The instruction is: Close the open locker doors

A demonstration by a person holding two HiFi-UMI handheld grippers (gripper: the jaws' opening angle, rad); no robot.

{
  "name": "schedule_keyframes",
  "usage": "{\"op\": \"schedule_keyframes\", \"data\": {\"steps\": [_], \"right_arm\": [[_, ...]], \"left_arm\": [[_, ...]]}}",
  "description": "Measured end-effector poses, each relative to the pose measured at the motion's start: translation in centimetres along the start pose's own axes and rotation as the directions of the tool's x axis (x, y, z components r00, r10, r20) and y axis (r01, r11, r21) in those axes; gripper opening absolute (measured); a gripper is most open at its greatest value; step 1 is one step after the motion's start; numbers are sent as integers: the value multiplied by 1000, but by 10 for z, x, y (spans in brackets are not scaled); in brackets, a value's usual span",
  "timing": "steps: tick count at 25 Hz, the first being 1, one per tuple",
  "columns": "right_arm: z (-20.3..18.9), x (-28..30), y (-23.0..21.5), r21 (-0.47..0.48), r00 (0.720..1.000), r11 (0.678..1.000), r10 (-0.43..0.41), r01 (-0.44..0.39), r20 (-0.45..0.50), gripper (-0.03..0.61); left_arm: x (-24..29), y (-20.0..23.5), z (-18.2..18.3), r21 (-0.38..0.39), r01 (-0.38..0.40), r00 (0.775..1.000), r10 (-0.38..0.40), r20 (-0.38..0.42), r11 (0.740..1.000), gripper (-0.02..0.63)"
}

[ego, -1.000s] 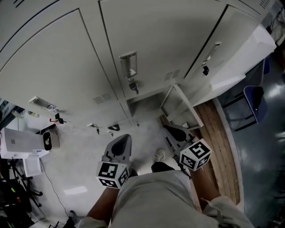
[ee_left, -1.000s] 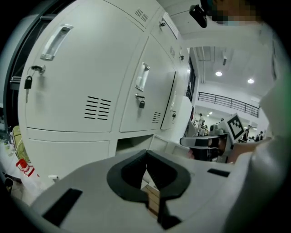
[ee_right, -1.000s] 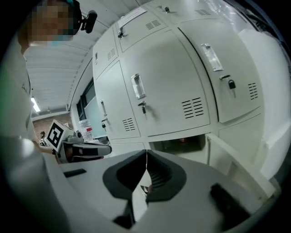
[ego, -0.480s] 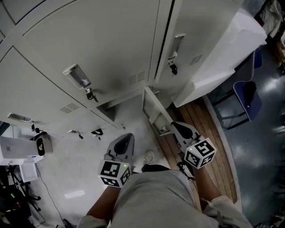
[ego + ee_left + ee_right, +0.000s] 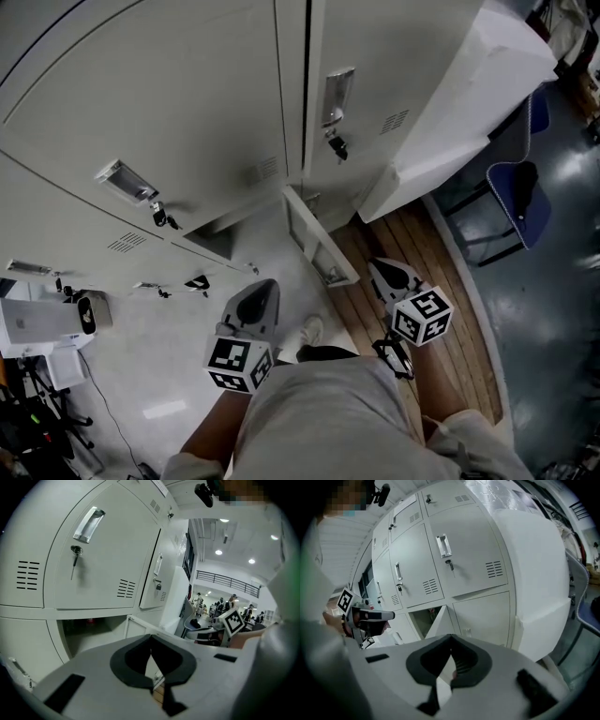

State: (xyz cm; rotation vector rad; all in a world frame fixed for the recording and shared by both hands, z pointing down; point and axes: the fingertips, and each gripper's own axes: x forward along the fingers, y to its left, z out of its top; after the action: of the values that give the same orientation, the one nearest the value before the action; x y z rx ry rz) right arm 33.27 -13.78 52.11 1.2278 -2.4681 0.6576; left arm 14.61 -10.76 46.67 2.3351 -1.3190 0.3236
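So there's just one open locker door (image 5: 314,240) here, bottom row, swung out over the floor toward the person. Every other door I can see is flush shut.

Head view is the only one showing both tongs together: left tongs (image 5: 265,287) and right tongs (image 5: 379,267) on either side of that door, near it but not touching. It's also the only view with the strip of wooden floor (image 5: 441,281) and a blue chair (image 5: 521,199) off to the right.

Left gripper view looks into the open compartment (image 5: 91,631), with the door (image 5: 138,626) beside it. It also catches a bright hall with people far off, which the others miss. Its tongs (image 5: 151,642) are closed, tips meeting, nothing in them.

Right gripper view sees the same door (image 5: 438,621) from the other side, and its tongs (image 5: 450,644) are closed and empty too.

Count: two tongs, one open door, and two handles with keys (image 5: 335,145) hanging under them in the head view.
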Motion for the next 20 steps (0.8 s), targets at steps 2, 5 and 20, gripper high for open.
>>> {"op": "schedule_keyframes", "data": {"steps": [2, 5, 20], "right_arm": [[-6, 4, 2, -10, 1000, 1000, 16, -16, -18, 28], [-11, 7, 6, -16, 999, 999, 39, -40, -35, 28], [-25, 11, 43, -26, 993, 995, 94, -96, -69, 28]], "left_arm": [[1, -1, -1, 1, -1, 1000, 1, -7, 1000, 17], [1, 1, -1, 3, -6, 1000, 6, -11, 1000, 17], [-15, 8, 1, 12, -6, 1000, 6, -1, 1000, 17]]}}
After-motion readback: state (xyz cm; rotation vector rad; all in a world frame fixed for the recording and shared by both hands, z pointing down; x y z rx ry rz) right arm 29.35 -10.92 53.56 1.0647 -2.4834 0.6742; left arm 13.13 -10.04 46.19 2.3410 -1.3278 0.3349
